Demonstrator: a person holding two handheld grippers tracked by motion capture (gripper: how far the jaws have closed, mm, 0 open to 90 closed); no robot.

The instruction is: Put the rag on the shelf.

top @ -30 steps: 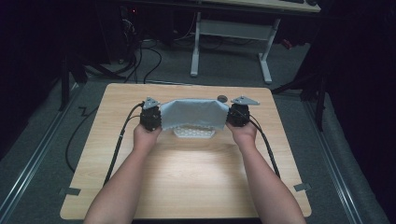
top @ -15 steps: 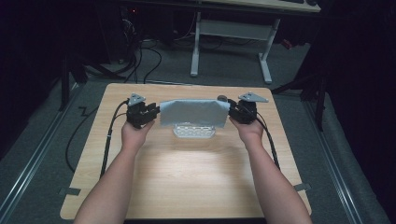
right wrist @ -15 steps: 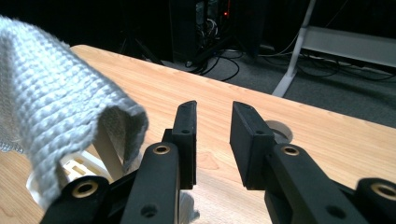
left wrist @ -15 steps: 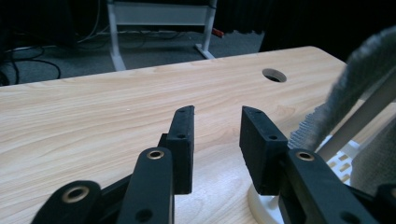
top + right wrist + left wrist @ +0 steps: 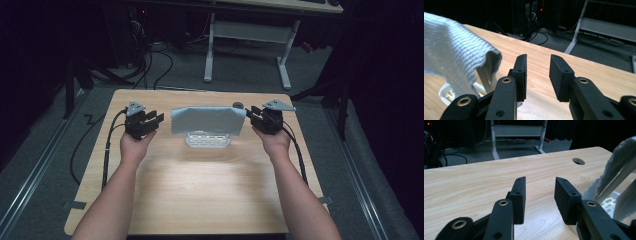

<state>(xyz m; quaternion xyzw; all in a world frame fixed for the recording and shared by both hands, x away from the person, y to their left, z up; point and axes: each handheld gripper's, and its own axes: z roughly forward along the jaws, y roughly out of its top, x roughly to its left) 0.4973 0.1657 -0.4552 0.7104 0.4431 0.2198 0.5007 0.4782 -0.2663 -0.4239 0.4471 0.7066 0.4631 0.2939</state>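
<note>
While a grey cloth (image 5: 207, 120) hung draped over a white rack (image 5: 207, 140) near the middle of the table's (image 5: 200, 200) far edge, the left gripper (image 5: 151, 121) sat just off its left end, jaws wide apart and holding nothing. Off the cloth's right end, the right gripper (image 5: 254, 116) was likewise spread and empty. A round hole (image 5: 578, 161) lay in the tabletop near the far edge, behind the cloth.

Grey floor (image 5: 40, 165) — white desk frame (image 5: 247, 37)
</note>
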